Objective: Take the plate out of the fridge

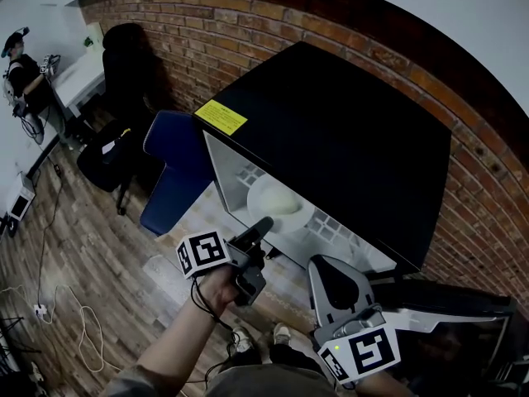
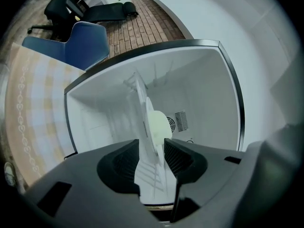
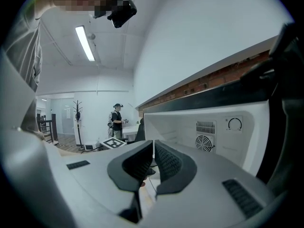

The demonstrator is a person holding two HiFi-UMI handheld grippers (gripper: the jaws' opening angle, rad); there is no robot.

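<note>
Left gripper (image 2: 151, 145), ribbed jaws apart, is pointing at the round white plate (image 2: 157, 122) in the fridge (image 2: 204, 94). Right gripper (image 3: 153, 147), 5 o'clock, is hovering closed.

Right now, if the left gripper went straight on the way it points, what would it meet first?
The plate on the fridge's wire shelf: it sits edge-on in line with the gap between the left gripper's open fingers. Its near rim seems level with the fingertips, though depth is unclear.

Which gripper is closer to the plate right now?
Left. The left gripper sits at the fridge mouth, aimed at the plate; the right gripper hangs back outside, lower right.
</note>
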